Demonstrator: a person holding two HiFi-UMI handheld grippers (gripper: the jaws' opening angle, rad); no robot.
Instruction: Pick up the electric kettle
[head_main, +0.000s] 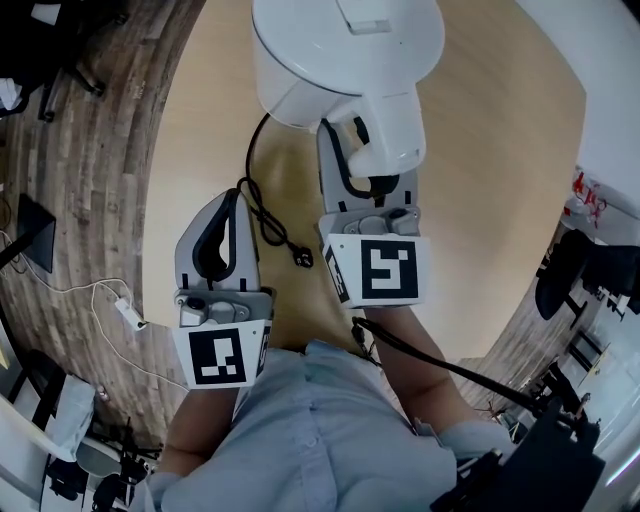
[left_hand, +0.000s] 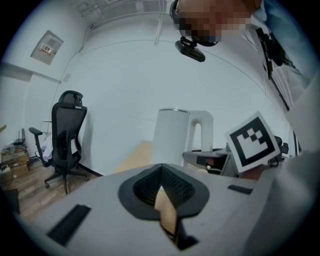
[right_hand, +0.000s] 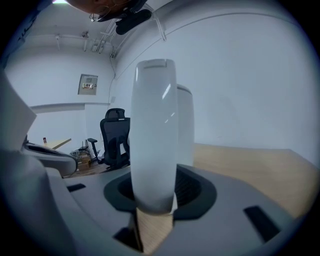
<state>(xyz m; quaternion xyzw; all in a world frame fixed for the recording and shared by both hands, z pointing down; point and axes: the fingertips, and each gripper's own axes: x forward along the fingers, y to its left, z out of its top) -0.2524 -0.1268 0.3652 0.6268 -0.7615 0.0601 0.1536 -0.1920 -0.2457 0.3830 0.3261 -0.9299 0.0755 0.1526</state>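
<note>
A white electric kettle (head_main: 340, 60) stands on the round wooden table (head_main: 200, 130) at the top of the head view. Its thick white handle (head_main: 385, 140) points toward me. My right gripper (head_main: 368, 165) reaches level onto that handle, one jaw on each side. In the right gripper view the handle (right_hand: 154, 140) fills the gap, and the pads press on it. To the left, apart from the kettle, my left gripper (head_main: 232, 200) hovers shut and empty. From the left gripper view the kettle (left_hand: 172, 137) shows upright ahead.
The black power cord (head_main: 262, 215) runs from the kettle's base across the table to a loose plug (head_main: 300, 260) between the grippers. A white cable with an adapter (head_main: 128, 312) lies on the wooden floor. A black office chair (left_hand: 65, 135) stands by the wall.
</note>
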